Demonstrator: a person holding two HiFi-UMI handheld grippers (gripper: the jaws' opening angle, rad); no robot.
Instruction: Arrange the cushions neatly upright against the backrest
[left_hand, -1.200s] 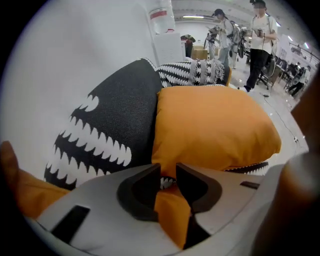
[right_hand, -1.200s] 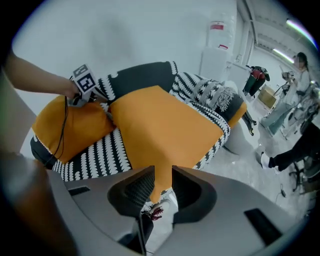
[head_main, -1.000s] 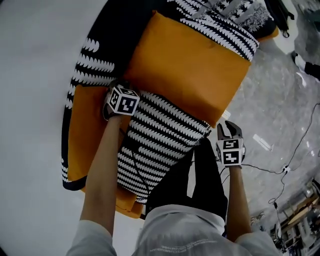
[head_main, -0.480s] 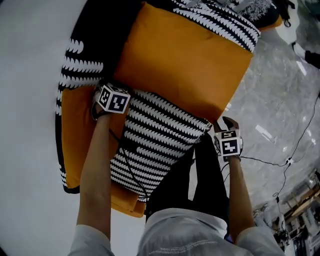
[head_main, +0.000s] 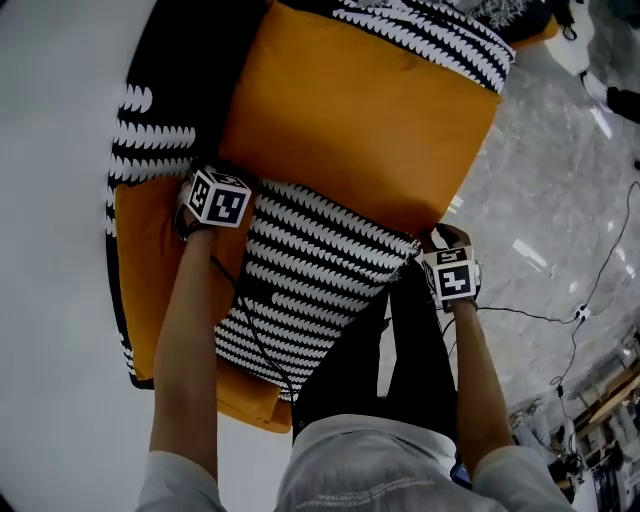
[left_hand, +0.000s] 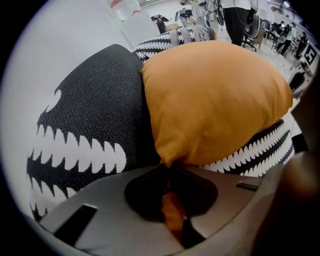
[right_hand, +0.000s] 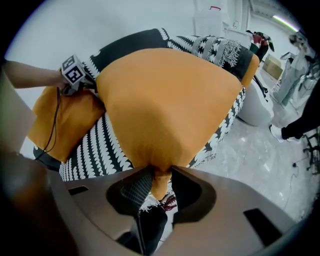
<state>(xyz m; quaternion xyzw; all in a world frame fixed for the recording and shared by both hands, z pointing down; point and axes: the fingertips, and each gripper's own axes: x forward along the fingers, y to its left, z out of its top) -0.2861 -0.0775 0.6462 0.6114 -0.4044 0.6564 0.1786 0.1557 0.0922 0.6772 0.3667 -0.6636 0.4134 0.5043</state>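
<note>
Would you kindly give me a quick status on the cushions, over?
Left gripper just closed, pinching a near corner of the orange cushion. Right gripper just opened, other near corner between its jaws, ungripped. Black-and-white cushion lies against its near edge.

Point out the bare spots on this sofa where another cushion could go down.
Barest is the black-and-white scalloped seat fabric between the large orange fabric cushion and the person's dark trouser legs. The black backrest with white scallops is uncovered beside the smaller orange cushion. The middle is crowded: the large cushion covers most of the seat.
</note>
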